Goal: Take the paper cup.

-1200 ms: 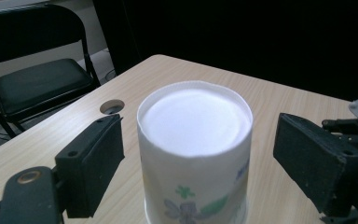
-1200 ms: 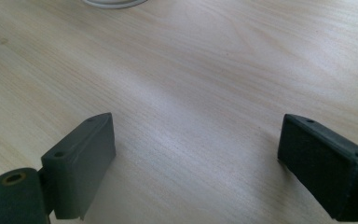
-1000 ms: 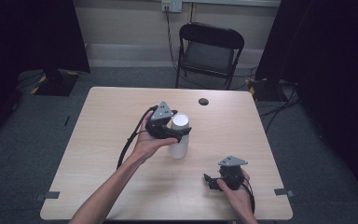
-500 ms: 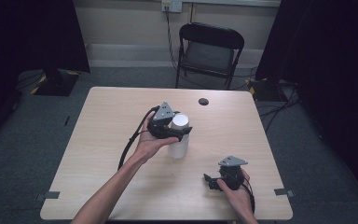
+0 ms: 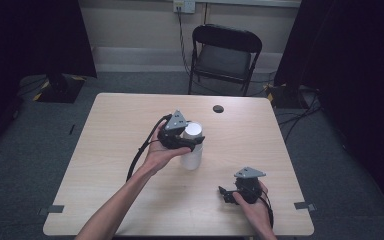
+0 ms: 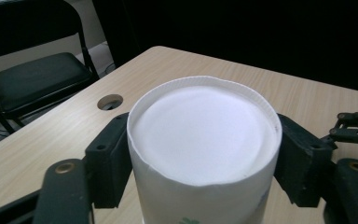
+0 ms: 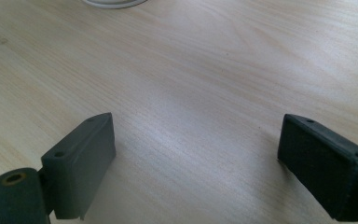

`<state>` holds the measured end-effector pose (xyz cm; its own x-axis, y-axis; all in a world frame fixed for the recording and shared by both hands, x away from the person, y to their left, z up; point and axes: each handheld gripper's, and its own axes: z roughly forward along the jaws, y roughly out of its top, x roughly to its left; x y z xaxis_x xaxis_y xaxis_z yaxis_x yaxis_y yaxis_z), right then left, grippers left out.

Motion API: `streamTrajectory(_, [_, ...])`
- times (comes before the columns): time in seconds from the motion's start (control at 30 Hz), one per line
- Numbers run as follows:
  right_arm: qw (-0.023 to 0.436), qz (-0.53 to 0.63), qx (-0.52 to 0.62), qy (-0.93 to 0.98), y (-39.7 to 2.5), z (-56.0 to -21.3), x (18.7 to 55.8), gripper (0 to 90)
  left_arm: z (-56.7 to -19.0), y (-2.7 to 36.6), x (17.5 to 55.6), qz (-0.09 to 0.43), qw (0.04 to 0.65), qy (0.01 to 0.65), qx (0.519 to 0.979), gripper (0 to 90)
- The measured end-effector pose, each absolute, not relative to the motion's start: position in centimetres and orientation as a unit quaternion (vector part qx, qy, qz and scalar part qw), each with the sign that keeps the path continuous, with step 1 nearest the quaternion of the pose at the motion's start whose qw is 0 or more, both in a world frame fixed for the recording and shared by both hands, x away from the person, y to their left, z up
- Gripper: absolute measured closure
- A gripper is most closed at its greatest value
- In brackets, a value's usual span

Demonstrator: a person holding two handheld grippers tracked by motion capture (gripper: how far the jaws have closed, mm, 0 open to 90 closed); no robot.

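my left tongs [image 5: 196,144] are clamped on the cup [image 5: 192,150], one jaw on each side of its wall just under the rim. in the left gripper view the cup [image 6: 203,140] sits squarely between the two black jaws, both touching it, and the paper wall is pinched in a little at the near edge. what faces the camera is a flat white disc set just inside the rim, so i can't say whether that is the cup's base or a lid. a small green mark shows low on its side. from above the cup stands near the middle of the counter [image 5: 115,150], white and upright as far as i can tell; whether it rests on the wood or is held just off it i cannot tell.

my right tongs [image 5: 225,194] are down by the near right edge of the counter, well apart from the cup, with my hand [image 5: 252,205] wrapped around the grip. in the right gripper view the jaws stand wide apart with bare wood [image 7: 191,93] between them, and a curved white edge [image 7: 112,3] shows at the top of that view.

a dark round hole [image 5: 218,108] sits in the counter near its far edge, and a black folding chair [image 5: 225,55] stands beyond it.
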<state>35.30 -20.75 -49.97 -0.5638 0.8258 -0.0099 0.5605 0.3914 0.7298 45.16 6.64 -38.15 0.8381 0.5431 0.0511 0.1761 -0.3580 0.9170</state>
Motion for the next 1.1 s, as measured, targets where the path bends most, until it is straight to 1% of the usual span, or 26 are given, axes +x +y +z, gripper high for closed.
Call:
streamTrajectory(0.3, [0.189, 0.35, 0.426, 0.812, -20.8, -50.0, 35.3, 10.5, -37.9, 7.1, 45.3, 0.165, 0.53, 0.233, 0.798, 32.7])
streamTrajectory(0.47, [0.19, 0.35, 0.426, 0.813, -20.8, -50.0, 35.3, 10.5, -37.6, 7.0, 45.0, 0.17, 0.528, 0.236, 0.798, 32.9])
streamTrajectory(0.67, [0.189, 0.35, 0.426, 0.813, -20.8, -50.0, 35.3, 10.5, -37.2, 7.6, 45.0, 0.168, 0.541, 0.247, 0.786, 33.0])
streamTrajectory(0.87, [0.189, 0.35, 0.425, 0.813, -20.8, -50.0, 35.3, 10.5, -36.9, 7.7, 45.0, 0.16, 0.545, 0.244, 0.786, 33.3])
streamTrajectory(1.1, [0.189, 0.35, 0.425, 0.813, -20.8, -50.0, 35.3, 10.5, -36.4, 7.5, 44.8, 0.168, 0.548, 0.24, 0.783, 33.9])
